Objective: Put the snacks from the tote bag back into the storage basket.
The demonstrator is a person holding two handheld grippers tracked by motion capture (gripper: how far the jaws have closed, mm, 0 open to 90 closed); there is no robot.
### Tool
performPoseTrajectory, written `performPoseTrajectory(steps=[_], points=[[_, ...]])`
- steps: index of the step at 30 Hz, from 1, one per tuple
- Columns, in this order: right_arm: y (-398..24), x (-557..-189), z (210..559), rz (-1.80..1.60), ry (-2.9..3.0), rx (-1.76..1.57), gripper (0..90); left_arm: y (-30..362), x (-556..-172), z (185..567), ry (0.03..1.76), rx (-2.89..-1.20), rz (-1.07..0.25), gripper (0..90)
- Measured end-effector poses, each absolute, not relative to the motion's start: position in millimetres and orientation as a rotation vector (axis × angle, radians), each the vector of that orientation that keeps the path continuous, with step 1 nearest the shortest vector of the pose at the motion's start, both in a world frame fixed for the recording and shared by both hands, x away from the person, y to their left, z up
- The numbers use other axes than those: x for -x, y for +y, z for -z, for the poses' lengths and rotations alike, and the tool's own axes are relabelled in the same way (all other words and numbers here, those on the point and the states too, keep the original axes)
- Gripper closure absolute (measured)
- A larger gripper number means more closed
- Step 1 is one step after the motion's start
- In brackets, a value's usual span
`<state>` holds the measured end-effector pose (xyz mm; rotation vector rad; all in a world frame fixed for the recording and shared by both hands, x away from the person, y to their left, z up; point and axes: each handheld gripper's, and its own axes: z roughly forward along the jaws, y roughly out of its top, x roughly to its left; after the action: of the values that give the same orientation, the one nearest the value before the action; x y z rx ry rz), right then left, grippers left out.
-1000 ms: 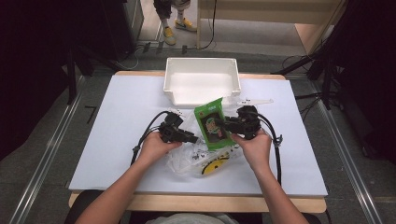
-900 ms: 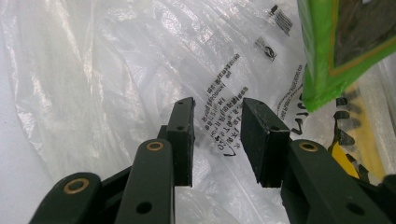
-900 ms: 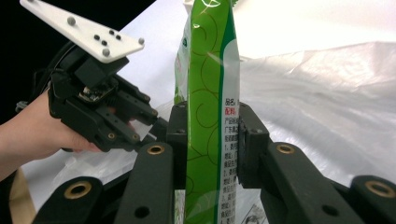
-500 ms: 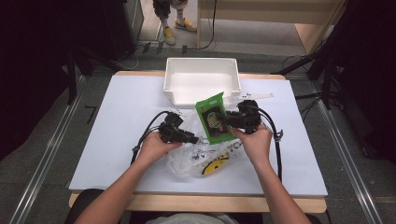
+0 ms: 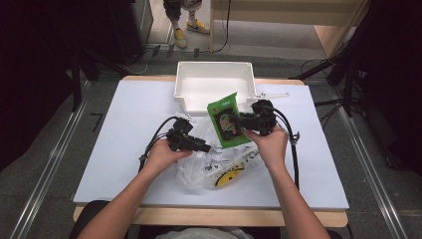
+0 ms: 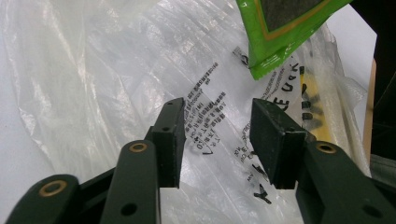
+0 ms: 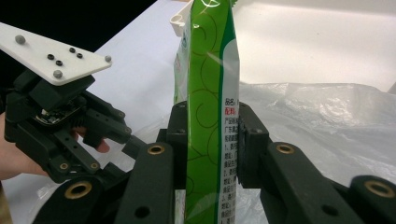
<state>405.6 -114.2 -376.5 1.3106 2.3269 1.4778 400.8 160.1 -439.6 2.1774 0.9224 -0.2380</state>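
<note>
Green snack pouch [image 5: 227,121] stands clamped edgewise in the right tongs [image 5: 242,121], just above the clear plastic bag [image 5: 214,164]; the left tongs [image 6: 215,142], just opening, gape empty over that bag.

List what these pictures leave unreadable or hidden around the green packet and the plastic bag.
- green packet: the right gripper view has it edge-on, its small print too small to read.
- plastic bag: contents in the high view blurred by crinkled film; one yellow item unidentifiable.
- left gripper: bag print partly covered by its jaws.
</note>
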Motion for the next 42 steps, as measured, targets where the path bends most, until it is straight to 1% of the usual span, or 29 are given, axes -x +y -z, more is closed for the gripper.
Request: performPoseTrajectory(steps=[2, 9, 16, 37, 42], points=[[-116, -407, 377, -1.480, 2.318, -1.316, 73.4, 161, -401, 439, 0.923, -2.173, 0.252, 53.3], [-116, -410, 371, -1.454, 2.326, -1.315, 73.4, 165, -402, 434, 0.919, -2.151, 0.257, 51.1], [-112, -418, 360, -1.439, 2.338, -1.294, 73.4, 168, -402, 430, 0.921, -2.141, 0.236, 47.6], [-105, -452, 342, -1.409, 2.329, -1.312, 73.4, 177, -404, 423, 0.901, -2.142, 0.243, 45.9], [-104, -462, 336, -1.422, 2.314, -1.320, 73.5, 180, -403, 420, 0.931, -2.135, 0.243, 45.2]])
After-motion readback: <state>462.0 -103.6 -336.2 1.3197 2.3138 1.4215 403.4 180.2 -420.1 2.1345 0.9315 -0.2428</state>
